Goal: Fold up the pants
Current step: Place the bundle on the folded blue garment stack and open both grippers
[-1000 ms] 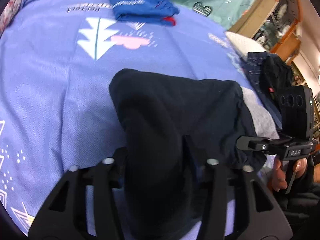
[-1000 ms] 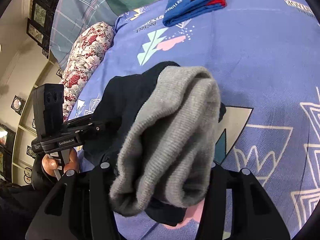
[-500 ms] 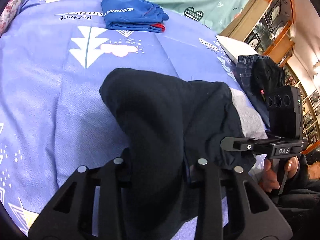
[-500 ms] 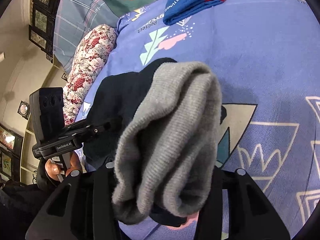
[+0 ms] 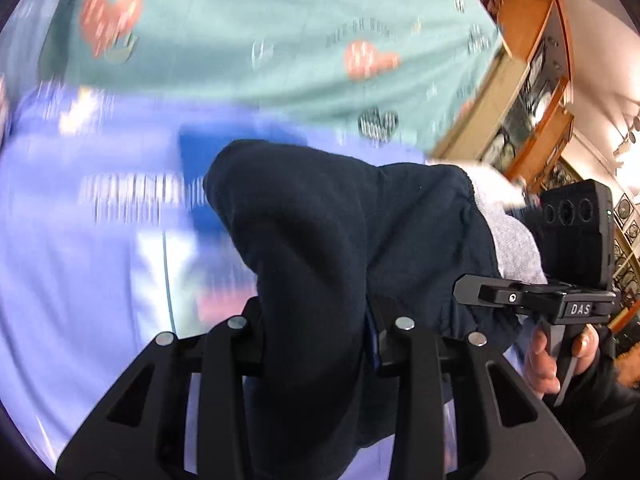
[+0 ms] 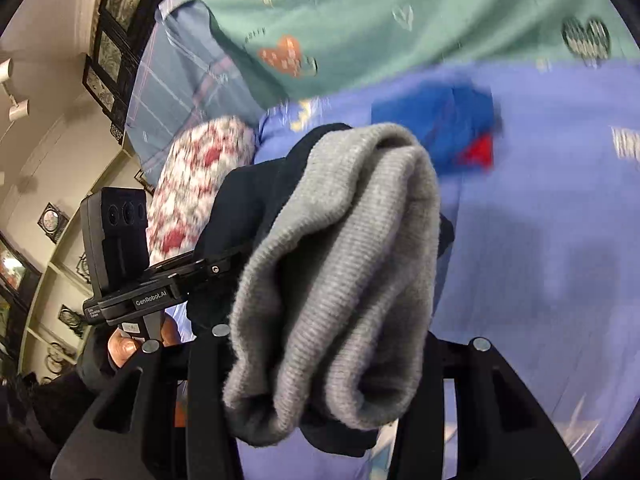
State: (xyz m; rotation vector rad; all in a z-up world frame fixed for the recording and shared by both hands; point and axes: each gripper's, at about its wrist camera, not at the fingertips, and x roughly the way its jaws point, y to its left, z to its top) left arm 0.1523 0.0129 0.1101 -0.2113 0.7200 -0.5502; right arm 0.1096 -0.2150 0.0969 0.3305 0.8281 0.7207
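The dark navy pants (image 5: 340, 248) with a grey ribbed waistband (image 6: 344, 264) hang bunched between both grippers, lifted above the blue bedspread (image 5: 80, 248). My left gripper (image 5: 320, 328) is shut on the navy fabric. My right gripper (image 6: 320, 340) is shut on the grey waistband end. Each gripper shows in the other's view, the right one (image 5: 540, 300) held by a hand at the right, the left one (image 6: 160, 292) at the left. The fingertips are hidden by cloth.
A folded blue garment (image 6: 440, 128) with a red patch lies ahead on the bedspread. A teal blanket (image 5: 260, 40) covers the far side. A floral pillow (image 6: 192, 192) lies at the left. Wooden shelves (image 5: 532, 80) stand at the right.
Both grippers have lifted the pants and swung forward toward the folded blue garment and teal blanket. The view is blurred by motion. The grips are unchanged.
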